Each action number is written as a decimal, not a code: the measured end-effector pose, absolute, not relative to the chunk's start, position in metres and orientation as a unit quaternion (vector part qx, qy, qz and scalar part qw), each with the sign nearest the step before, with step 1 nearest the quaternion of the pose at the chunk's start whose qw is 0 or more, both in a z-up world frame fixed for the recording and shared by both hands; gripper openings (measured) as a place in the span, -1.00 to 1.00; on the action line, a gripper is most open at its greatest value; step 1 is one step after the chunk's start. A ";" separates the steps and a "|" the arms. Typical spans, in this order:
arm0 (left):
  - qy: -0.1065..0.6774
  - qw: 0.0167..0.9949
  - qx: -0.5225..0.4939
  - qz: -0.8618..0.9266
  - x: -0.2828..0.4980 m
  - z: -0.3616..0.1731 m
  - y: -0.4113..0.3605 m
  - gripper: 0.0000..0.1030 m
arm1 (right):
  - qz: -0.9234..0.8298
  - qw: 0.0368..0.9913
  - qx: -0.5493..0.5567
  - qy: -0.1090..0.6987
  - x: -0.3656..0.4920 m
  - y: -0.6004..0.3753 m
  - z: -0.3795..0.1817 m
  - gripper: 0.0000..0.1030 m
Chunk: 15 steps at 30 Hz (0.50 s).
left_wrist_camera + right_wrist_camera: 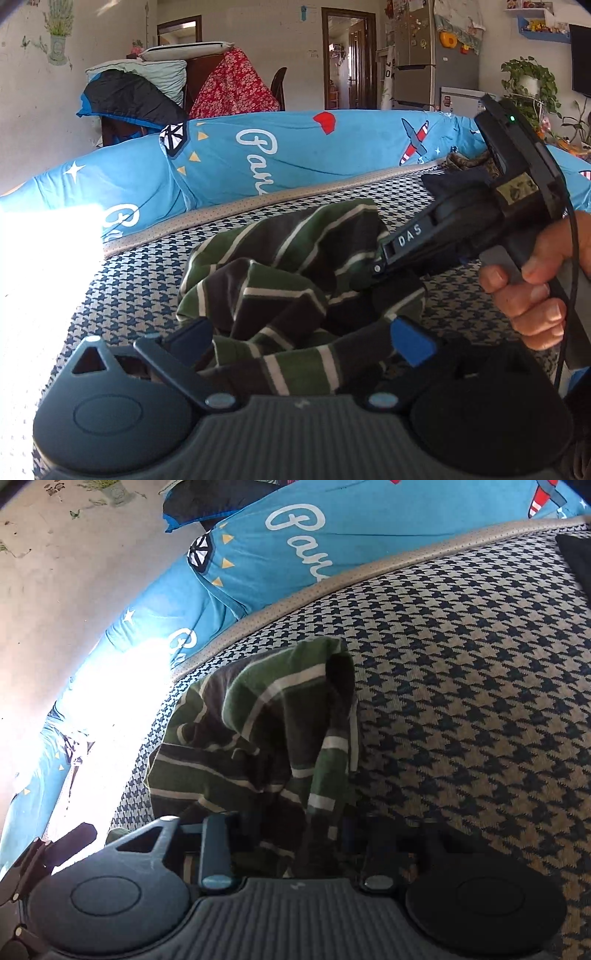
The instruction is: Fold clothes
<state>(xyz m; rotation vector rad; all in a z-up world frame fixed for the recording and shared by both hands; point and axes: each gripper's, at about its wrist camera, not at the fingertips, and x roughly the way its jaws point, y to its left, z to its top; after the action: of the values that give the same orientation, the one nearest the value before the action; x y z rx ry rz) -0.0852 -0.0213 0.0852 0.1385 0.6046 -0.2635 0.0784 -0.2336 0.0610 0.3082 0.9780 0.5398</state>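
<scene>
A crumpled green, dark brown and white striped garment [280,236] [258,720] lies in a heap on the houndstooth bed cover [147,280] [461,683]. My left gripper [299,336] is open wide at the heap's near edge, with a strip of the fabric lying between its fingers. My right gripper [295,849] is open less wide, with bunched cloth filling most of its gap. In the left wrist view the right gripper [364,275] comes in from the right, held by a hand [535,291], its tip against the heap.
A rolled blue printed quilt [258,155] [295,535] runs along the far side of the bed. A dark garment [454,184] [576,554] lies further right on the cover. Strong sun glare [44,258] washes out the left. Furniture and a fridge stand behind.
</scene>
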 end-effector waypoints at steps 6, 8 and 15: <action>0.288 0.943 0.090 -0.138 -0.085 0.078 -0.032 1.00 | 0.313 0.842 0.169 0.405 0.074 -0.224 0.085 -0.83; 0.285 0.943 0.098 -0.141 -0.085 0.076 -0.035 1.00 | 0.328 0.842 0.177 0.390 0.072 -0.222 0.092 -0.83; 0.277 0.948 0.092 -0.125 -0.077 0.072 -0.037 0.64 | 0.388 0.833 0.179 0.352 0.064 -0.202 0.111 -0.83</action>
<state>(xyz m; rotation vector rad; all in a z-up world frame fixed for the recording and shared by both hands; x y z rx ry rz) -0.0769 -0.0365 0.0720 0.1882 0.5645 -0.2538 0.0644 -0.2017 0.1110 0.3788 0.7459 0.8228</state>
